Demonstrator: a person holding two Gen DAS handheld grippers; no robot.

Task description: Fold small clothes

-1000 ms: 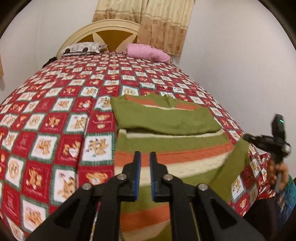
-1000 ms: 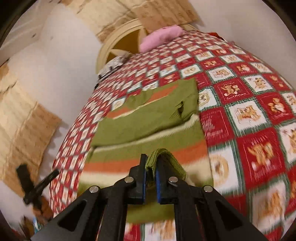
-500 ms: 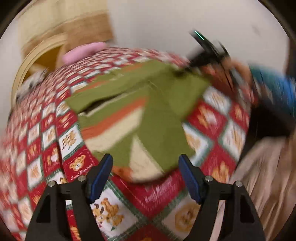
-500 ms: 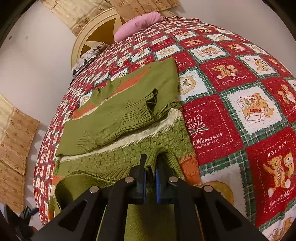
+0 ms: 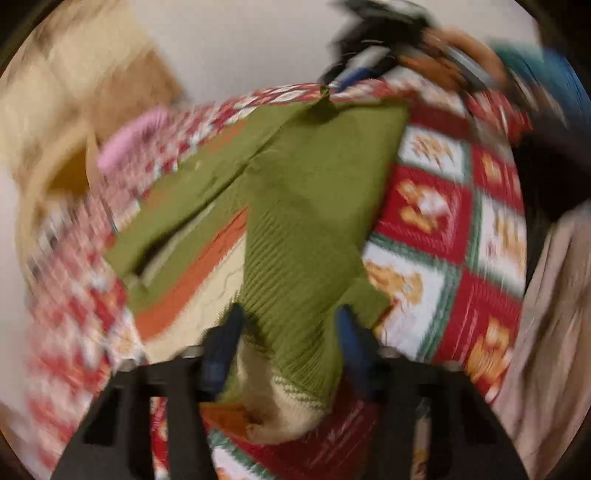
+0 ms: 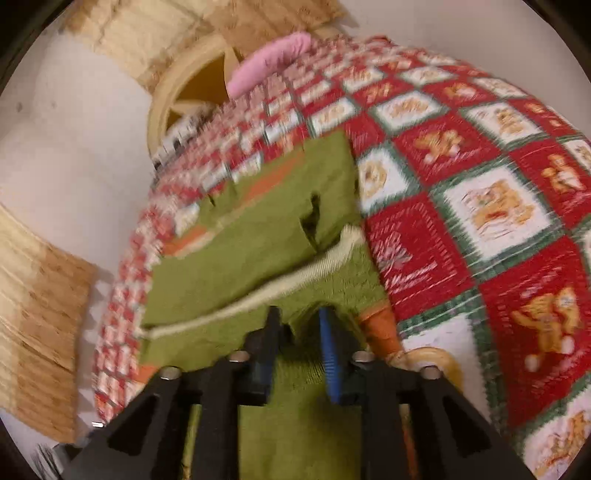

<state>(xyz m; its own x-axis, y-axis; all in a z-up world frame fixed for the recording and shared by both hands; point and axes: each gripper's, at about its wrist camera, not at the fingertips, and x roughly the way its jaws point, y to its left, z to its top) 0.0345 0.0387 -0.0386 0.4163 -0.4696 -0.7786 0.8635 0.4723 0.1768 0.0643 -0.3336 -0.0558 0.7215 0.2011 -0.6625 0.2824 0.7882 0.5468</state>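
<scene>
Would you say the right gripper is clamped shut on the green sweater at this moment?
No, the right gripper stands open, with a clear gap between its fingers above the green sweater.

Setting: bedroom in a private home. Evidence as follows. Bed (image 6: 461, 229) filling most of both views, covered by a red, white and green patchwork quilt (image 5: 454, 236) printed with teddy bears. Rounded cream headboard (image 6: 184, 77) with a dark star-shaped inset, set against a plain white wall (image 6: 66, 155). Pink pillow (image 6: 269, 62) lying at the head end, next to the headboard. Beige patterned curtains (image 6: 207, 26) hanging behind the headboard. Knitted green sweater (image 6: 258, 240) with orange and cream stripes laid out on the quilt.
</scene>
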